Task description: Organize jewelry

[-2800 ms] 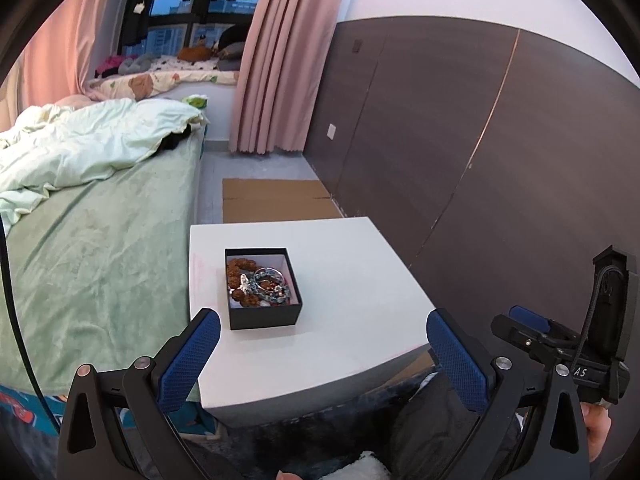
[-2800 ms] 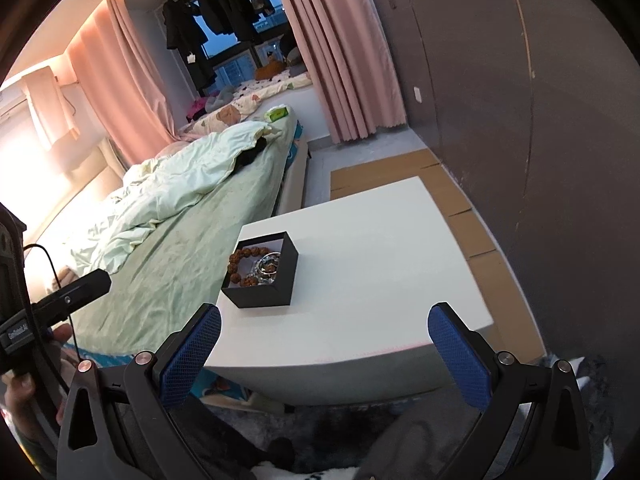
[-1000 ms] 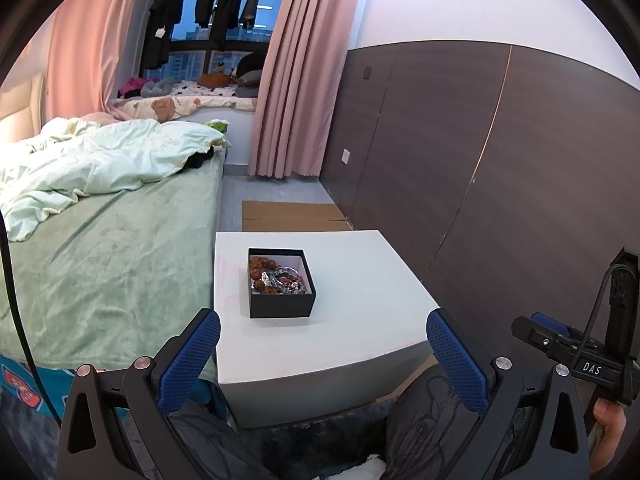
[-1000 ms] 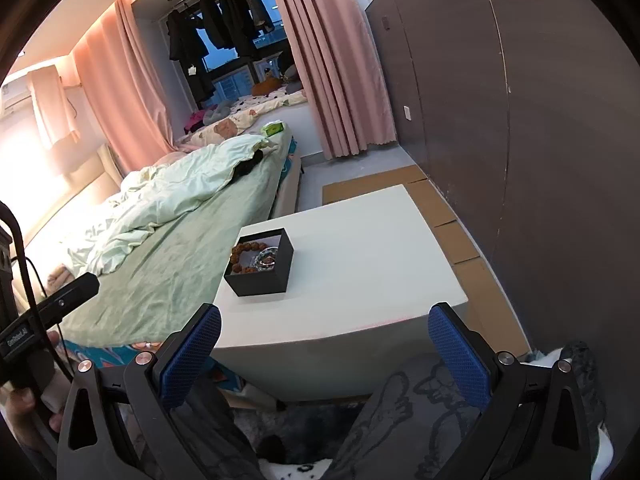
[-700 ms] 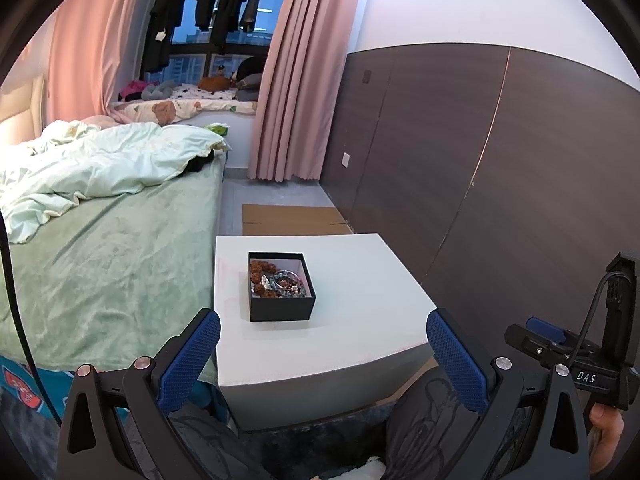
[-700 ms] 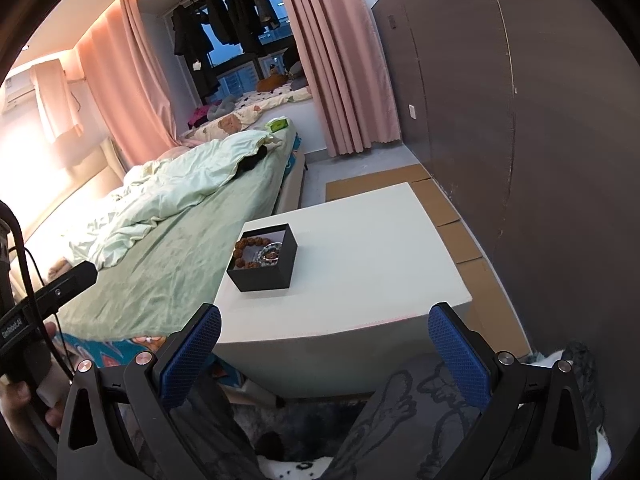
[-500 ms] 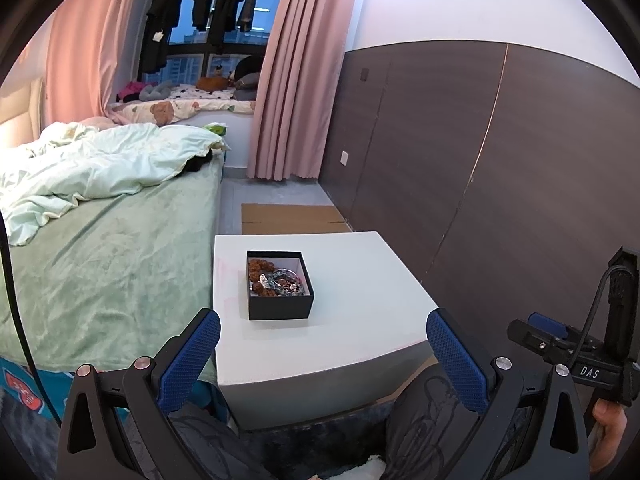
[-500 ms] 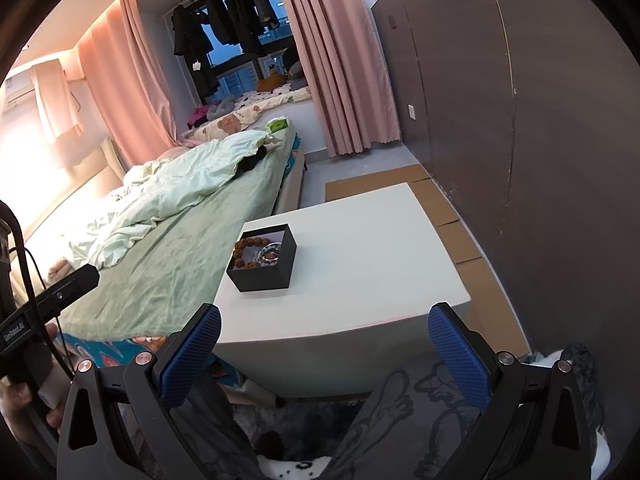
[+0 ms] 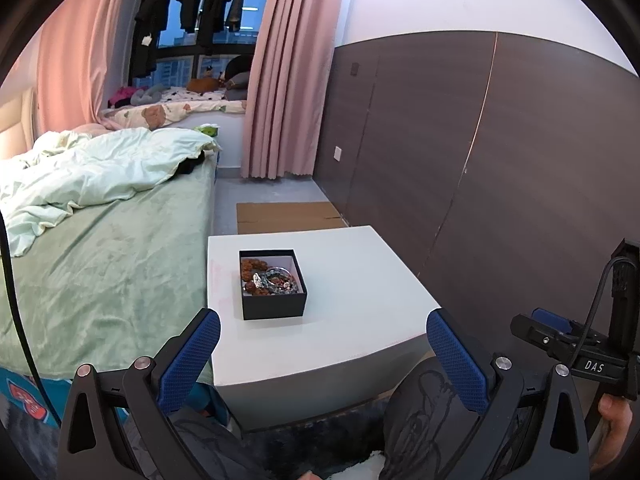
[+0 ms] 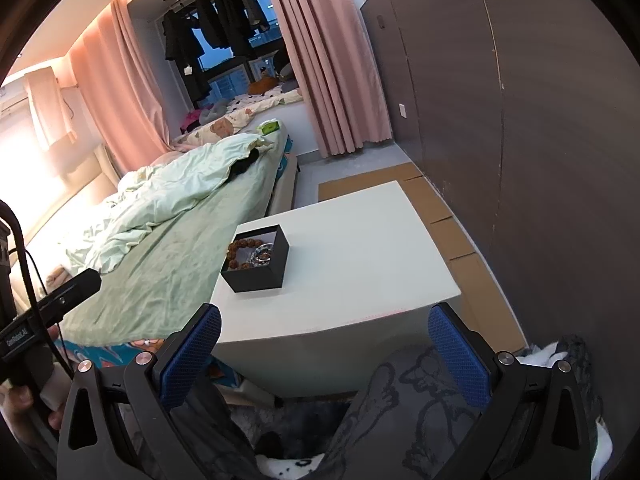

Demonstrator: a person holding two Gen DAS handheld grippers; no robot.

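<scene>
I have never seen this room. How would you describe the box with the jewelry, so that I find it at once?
Look for the low white table between the green bed and the dark wall panels. On the bed side of its top stands a small square black box, open, with no lid. It is the only thing on the table, and brown beads and silvery pieces lie inside.

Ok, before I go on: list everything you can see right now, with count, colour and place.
table: one, white, beside the bed
box: one, black, open, on the table's bed side
beaded bracelet: one, brown, inside the box
silvery jewelry: count unclear, inside the box
bed: one, green sheet, pale duvet, left of the table
cardboard: brown, flat on the floor beyond the table
curtains: pink, by the window
wall panels: dark brown, right
left gripper: open, empty, short of the table
right gripper: open, empty, short of the table
</scene>
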